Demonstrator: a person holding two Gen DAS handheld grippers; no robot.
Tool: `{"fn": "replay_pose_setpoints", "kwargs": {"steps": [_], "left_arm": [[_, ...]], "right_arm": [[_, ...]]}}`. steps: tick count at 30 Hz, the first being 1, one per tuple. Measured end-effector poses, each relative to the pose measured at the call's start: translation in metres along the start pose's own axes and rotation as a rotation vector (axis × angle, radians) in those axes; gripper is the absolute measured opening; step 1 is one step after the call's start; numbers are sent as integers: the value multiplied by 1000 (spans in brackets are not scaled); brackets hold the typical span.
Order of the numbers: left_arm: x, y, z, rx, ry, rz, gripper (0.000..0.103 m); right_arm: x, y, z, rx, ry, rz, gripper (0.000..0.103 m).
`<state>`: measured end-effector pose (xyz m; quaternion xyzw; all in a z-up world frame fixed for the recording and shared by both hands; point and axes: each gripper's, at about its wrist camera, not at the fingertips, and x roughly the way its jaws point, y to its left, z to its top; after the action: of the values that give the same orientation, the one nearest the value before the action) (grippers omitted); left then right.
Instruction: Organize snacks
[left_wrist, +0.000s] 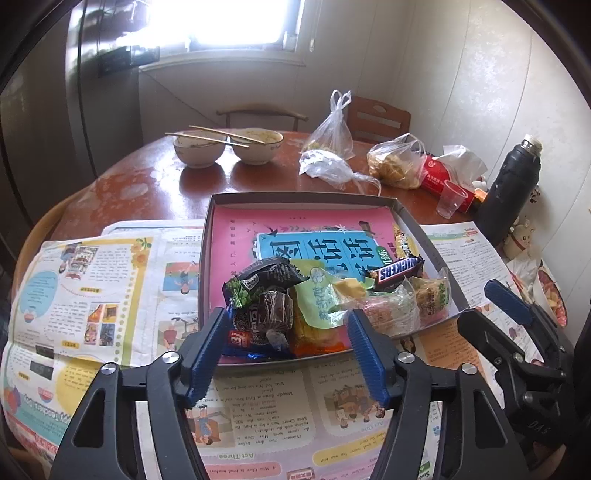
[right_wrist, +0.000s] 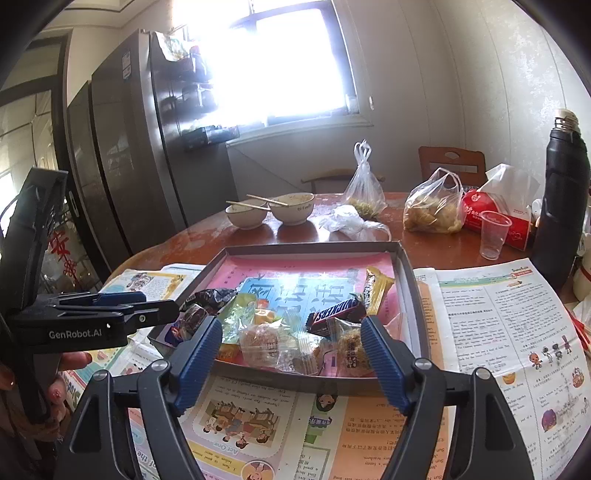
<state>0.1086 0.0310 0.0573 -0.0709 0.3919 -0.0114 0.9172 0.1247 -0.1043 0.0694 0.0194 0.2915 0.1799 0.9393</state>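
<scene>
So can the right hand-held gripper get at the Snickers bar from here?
Probably yes: the right hand-held gripper is open and empty, and the Snickers bar lies on top of the pile, uncovered, just ahead of it.

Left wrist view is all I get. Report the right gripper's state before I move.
Observer: The right gripper is open and empty, its jaws either side of the clear-wrapped pastry at the tray's near edge.
Operator: Now tell me what holds the left gripper.
Observer: A bare hand with painted nails grips the left gripper's handle.
Operator: Describe what is beside the fridge.
Observer: A red ornament shows left of the dark refrigerator.
</scene>
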Motion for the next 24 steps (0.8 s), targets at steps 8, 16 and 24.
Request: {"fn": "replay_pose_setpoints", "kwargs": {"steps": [8,16,24], "left_arm": [[-5,-4,-20,5,-5,8,73],[-5,-3,-40,-13,-2,21,75],[-9,-1,-56,-23,7,28,78]], "right_arm": [[-14,3,-9,-9,-4,-24,84],[-20,7,-24,-34,23,-59,89],[-26,10,-35,-29,37,-35,93]]}}
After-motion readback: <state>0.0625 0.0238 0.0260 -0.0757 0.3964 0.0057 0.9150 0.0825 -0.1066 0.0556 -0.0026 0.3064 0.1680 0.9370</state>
